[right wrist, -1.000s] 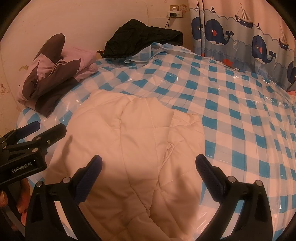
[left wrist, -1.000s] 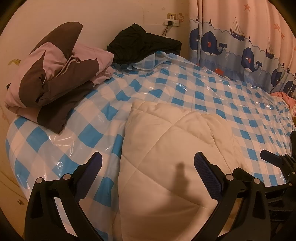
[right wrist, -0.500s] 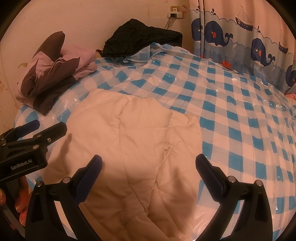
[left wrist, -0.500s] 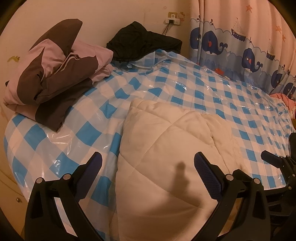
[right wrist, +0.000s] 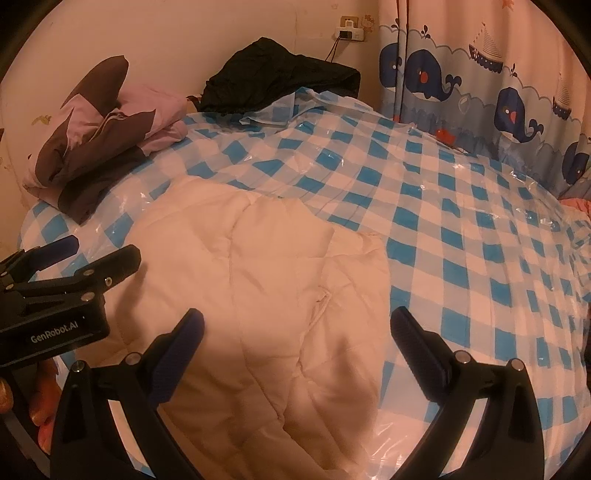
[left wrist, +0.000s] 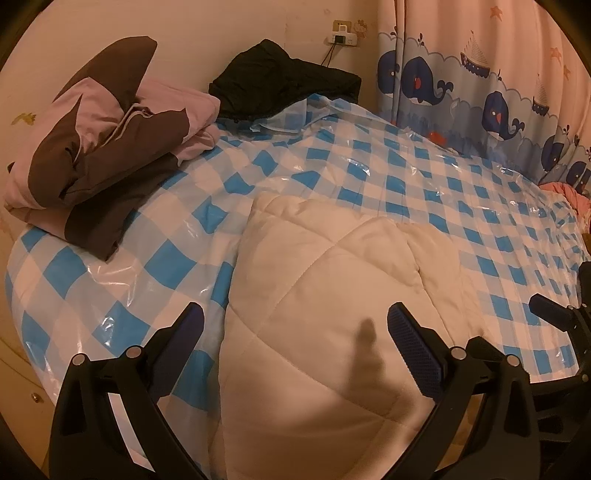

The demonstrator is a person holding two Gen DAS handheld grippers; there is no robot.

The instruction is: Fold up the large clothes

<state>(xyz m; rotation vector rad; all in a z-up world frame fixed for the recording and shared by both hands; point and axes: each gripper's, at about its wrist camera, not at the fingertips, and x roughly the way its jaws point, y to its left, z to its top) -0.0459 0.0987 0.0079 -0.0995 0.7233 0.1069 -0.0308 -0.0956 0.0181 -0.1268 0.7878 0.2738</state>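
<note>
A cream quilted garment (left wrist: pixel 325 295) lies folded on the near part of a bed covered with a blue-and-white checked plastic sheet (left wrist: pixel 424 166); it also shows in the right wrist view (right wrist: pixel 266 295). My left gripper (left wrist: pixel 295 332) is open and empty, held above the garment's near left part. My right gripper (right wrist: pixel 295 332) is open and empty above the garment's near right part. The left gripper also shows at the left edge of the right wrist view (right wrist: pixel 70 258), and the right gripper at the right edge of the left wrist view (left wrist: pixel 554 317).
A pink-and-brown folded garment (left wrist: pixel 99 155) lies at the bed's far left. A black garment (left wrist: pixel 284 85) lies by the wall. A whale-print curtain (left wrist: pixel 480 81) hangs along the right side. A wall socket (left wrist: pixel 343 33) is above the bed.
Both grippers have drifted slightly back and upward; the view has shifted a little. The garment has not moved and both grippers stay open.
</note>
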